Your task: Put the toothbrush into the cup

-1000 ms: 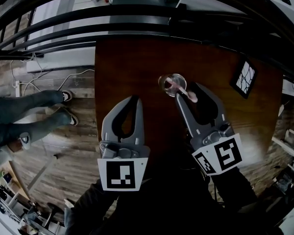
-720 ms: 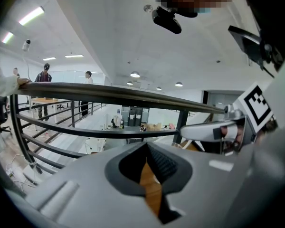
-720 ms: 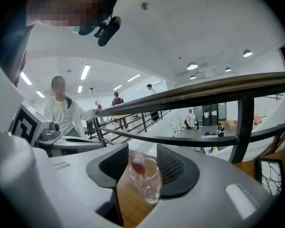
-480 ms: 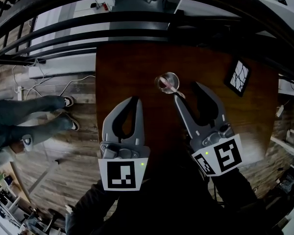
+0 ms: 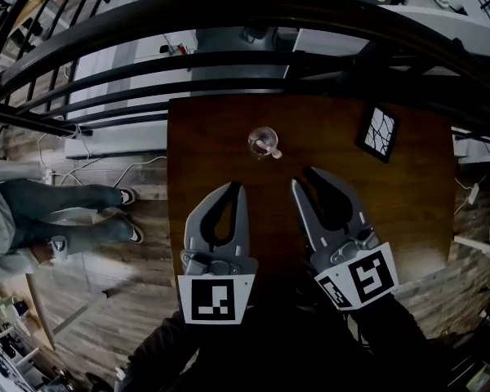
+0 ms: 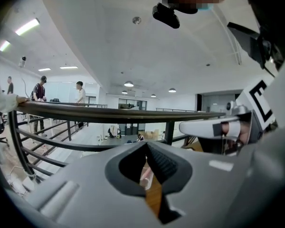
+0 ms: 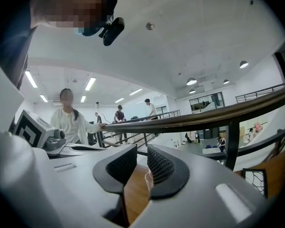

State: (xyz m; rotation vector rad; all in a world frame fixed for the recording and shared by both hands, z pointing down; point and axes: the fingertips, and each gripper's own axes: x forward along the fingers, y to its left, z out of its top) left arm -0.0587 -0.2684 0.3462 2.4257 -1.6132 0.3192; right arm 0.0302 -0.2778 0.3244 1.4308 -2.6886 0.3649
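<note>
A clear cup (image 5: 263, 143) stands on the dark wooden table (image 5: 212, 137) with the pink toothbrush (image 5: 269, 148) inside it, its end leaning over the rim. My right gripper (image 5: 305, 178) hovers short of the cup. Its jaws are closing with a gap left and nothing between them. The right gripper view shows that gap (image 7: 141, 156) with the cup (image 7: 148, 178) beyond it. My left gripper (image 5: 238, 188) hangs beside it, left of the cup, with its fingertips together and empty. In the left gripper view its tips (image 6: 146, 146) meet, and the right gripper (image 6: 213, 127) is at the right.
A small black-framed tile with a white crack pattern (image 5: 377, 134) lies at the table's far right. A dark railing (image 5: 229, 15) runs behind the table. A person's legs (image 5: 65, 211) are on the wooden floor at the left. Other people stand by the railing (image 7: 73, 122).
The right gripper let go of the toothbrush, which stays in the cup. Both grippers drew back from the cup towards me and rose. The right jaws widened, then narrowed.
</note>
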